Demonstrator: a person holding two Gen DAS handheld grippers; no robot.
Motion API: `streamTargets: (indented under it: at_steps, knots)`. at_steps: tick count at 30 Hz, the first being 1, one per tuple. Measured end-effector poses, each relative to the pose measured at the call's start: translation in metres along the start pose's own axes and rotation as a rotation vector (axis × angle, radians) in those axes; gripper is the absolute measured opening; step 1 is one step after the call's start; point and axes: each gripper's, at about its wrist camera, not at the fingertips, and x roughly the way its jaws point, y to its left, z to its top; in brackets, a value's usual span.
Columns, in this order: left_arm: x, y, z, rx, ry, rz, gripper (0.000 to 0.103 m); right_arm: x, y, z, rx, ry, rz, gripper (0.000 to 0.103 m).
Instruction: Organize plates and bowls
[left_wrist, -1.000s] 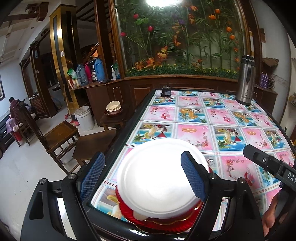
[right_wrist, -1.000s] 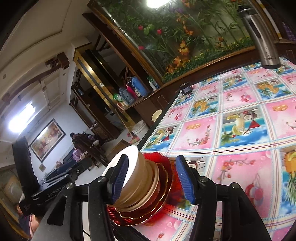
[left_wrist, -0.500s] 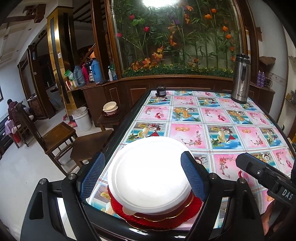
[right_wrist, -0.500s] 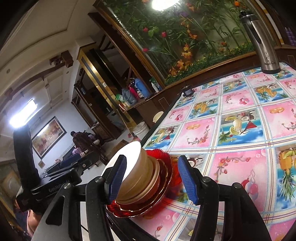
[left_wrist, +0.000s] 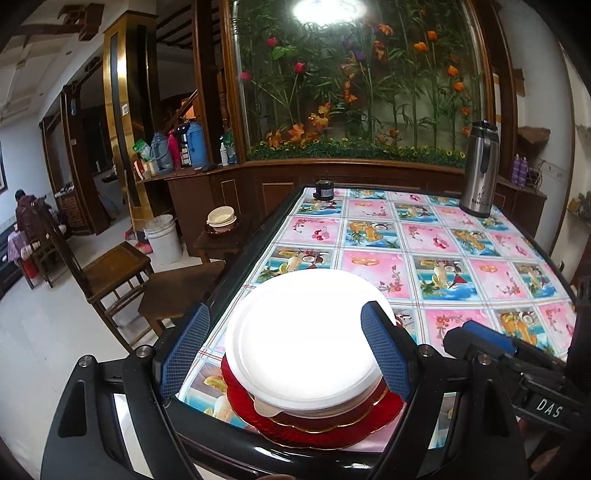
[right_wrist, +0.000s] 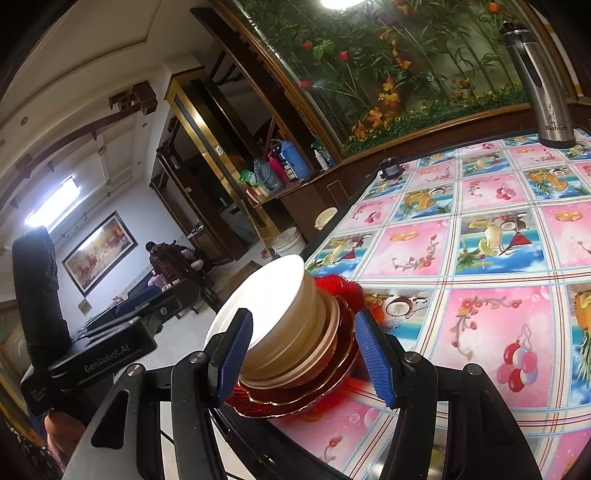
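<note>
Stack: a pile of dishes sits at the near left corner of the bench, close to its dark edge.
Top piece: a round white plastic plate (left_wrist: 303, 339), glaring under the light, lies rim-up on top (its surface detail is washed out).
Middle: cream-coloured round bowls (right_wrist: 291, 332) are nested under the white plate, seen from the side in the right wrist view.
Base: red scalloped plates with gold rims (left_wrist: 332, 428) carry the rest and rest on the bench.
Bench: a rectangular bench with a black rim (left_wrist: 258, 243), covered by a glossy cloth of pink and blue fruit-print squares.
Left tool: the left tool (left_wrist: 284, 350) stands spread wide, its blue ribbed pads on either side of the white plate; both pads look clear of the rim, though the right one is very close.
Right tool: the right tool (right_wrist: 306, 354) is partly spread around the stack from the side; the left pad lies against the white plate's rim and the right pad stands apart from the red plates, so nothing is pinched.
Far end: a tall steel thermos jug (left_wrist: 478, 170) and a small black jar (left_wrist: 324, 189) stand on the bench, well apart from the stack.
Beside the bench: a wooden chair (left_wrist: 110, 273), a white plastic bucket (left_wrist: 162, 238) and a low stool bearing another bowl (left_wrist: 221, 218).
</note>
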Motion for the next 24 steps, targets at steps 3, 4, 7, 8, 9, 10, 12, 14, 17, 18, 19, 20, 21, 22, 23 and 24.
streamTargets:
  at_steps: [3,4,7,8,9,10,12,14,17,18,19,20,21,22,23,24]
  knots:
    - [0.001,0.001,0.000,-0.003,0.004,-0.006,0.085,0.000,0.002,-0.001,-0.001,0.004,0.002,0.060]
    - [0.002,0.001,0.000,0.000,0.008,-0.005,0.085,0.000,0.003,-0.002,-0.002,0.004,0.001,0.060]
    - [0.003,0.001,-0.002,0.002,0.010,0.001,0.085,0.001,0.003,-0.002,-0.002,0.006,0.003,0.060]
    - [0.003,0.001,-0.002,0.001,0.012,0.001,0.085,0.001,0.003,-0.002,-0.002,0.007,0.002,0.060]
    - [0.003,0.001,-0.002,0.001,0.012,-0.001,0.085,0.002,0.004,-0.002,-0.003,0.009,0.002,0.060]
    - [0.003,0.001,-0.002,0.000,0.014,-0.003,0.085,0.003,0.004,-0.001,-0.004,0.010,0.002,0.060]
    - [0.003,0.002,-0.003,0.000,0.016,-0.005,0.085,0.004,0.005,-0.002,-0.005,0.012,0.002,0.060]
    - [0.003,0.002,-0.004,-0.002,0.018,-0.007,0.085,0.004,0.005,-0.002,-0.005,0.014,0.004,0.060]
    - [0.004,0.002,-0.004,-0.001,0.019,-0.008,0.085,0.006,0.007,-0.001,-0.006,0.019,0.004,0.060]
    - [0.004,0.001,-0.004,0.000,0.020,-0.010,0.085,0.007,0.006,0.000,-0.007,0.021,0.004,0.060]
    - [0.004,0.001,-0.005,0.001,0.021,-0.011,0.085,0.008,0.007,0.000,-0.009,0.022,0.004,0.060]
    - [0.005,0.001,-0.005,0.003,0.022,-0.012,0.085,0.008,0.008,0.000,-0.010,0.022,0.003,0.060]
    - [0.005,0.000,-0.006,0.005,0.023,-0.013,0.085,0.008,0.009,0.000,-0.011,0.021,0.005,0.060]
    - [0.005,-0.001,-0.006,0.007,0.025,-0.015,0.085,0.008,0.009,0.000,-0.012,0.020,0.006,0.060]
    - [0.005,-0.001,-0.005,0.008,0.026,-0.017,0.085,0.007,0.010,0.000,-0.014,0.018,0.006,0.060]
    - [0.004,-0.001,-0.006,0.008,0.026,-0.018,0.085,0.007,0.010,0.000,-0.015,0.017,0.005,0.060]
